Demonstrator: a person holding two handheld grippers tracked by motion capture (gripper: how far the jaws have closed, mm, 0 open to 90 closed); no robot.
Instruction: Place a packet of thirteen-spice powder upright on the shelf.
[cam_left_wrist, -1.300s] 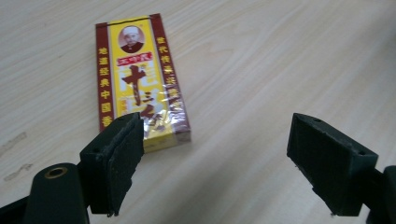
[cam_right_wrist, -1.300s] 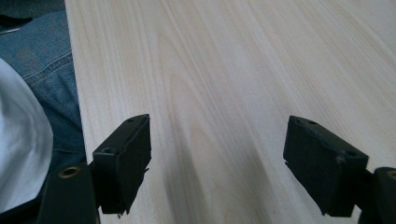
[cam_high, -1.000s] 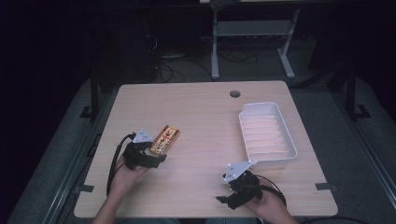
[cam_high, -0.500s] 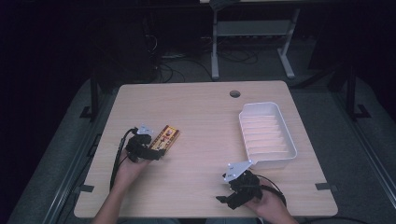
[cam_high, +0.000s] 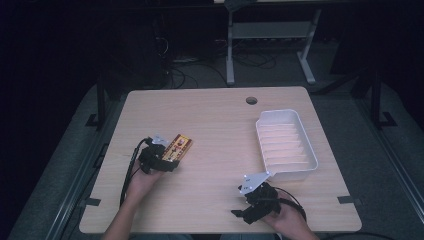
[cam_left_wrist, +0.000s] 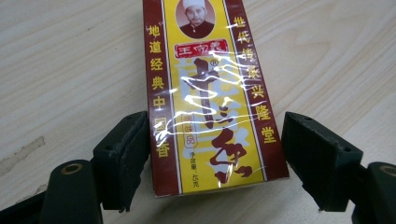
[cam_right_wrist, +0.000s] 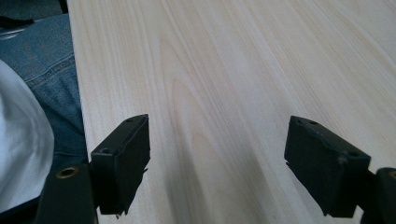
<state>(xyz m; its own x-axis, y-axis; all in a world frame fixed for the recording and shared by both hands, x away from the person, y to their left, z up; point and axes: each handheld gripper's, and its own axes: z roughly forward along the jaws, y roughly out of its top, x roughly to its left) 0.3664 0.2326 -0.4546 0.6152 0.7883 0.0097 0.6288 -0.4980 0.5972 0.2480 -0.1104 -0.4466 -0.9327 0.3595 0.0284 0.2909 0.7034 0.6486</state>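
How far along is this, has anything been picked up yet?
Nothing looks moved yet: the white tray sits empty. In hand: the left gripper straddles the yellow-and-red box, fingers open around its near end, box flat on the table. The right gripper hangs open. Gripping and lifting remain.

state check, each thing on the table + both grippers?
Yellow and red box: flat on the table, near end between the left gripper's jaws, wrap intact.
Left gripper: open, jaws either side of the box, one close against its edge.
Right gripper: open, nothing between jaws.
White tray: upright, empty.
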